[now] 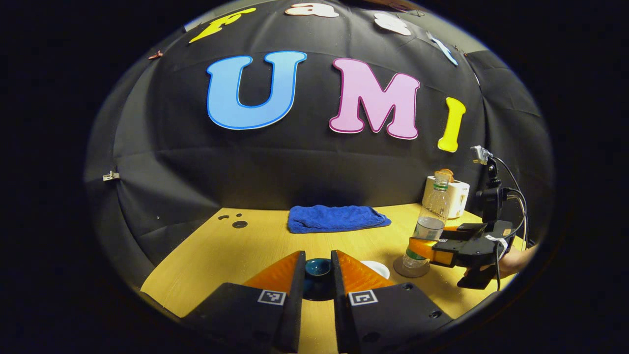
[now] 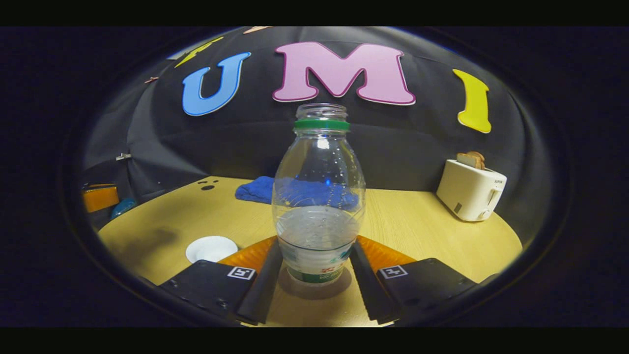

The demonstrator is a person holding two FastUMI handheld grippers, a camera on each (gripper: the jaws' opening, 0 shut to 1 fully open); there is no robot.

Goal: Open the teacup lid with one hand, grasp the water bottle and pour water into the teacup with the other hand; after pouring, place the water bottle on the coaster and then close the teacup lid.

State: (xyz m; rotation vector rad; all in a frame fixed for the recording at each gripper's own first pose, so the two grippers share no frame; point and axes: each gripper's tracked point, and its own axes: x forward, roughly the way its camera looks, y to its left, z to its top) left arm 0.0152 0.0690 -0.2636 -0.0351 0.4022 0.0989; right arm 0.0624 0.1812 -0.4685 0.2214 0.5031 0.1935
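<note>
The capless water bottle (image 2: 318,196) stands upright at centre frame on a round coaster (image 1: 412,268), about a third full, so pouring looks done. The right gripper (image 2: 317,268) brackets its base, jaws a little apart; contact can't be told. At lower centre of the left gripper view, the left gripper (image 1: 318,275) pinches the blue teacup lid (image 1: 318,267), not yet replaced. A white teacup (image 2: 211,249) sits lower left.

Water bottle (image 2: 318,196): clear plastic, uncapped, green neck ring, about a third full, upright on the round brown coaster (image 1: 412,268) at right. Teacup lid (image 1: 318,267): dark blue, off the cup, near centre. Teacup (image 2: 211,249): white, open, left of the bottle, apart from it.
</note>
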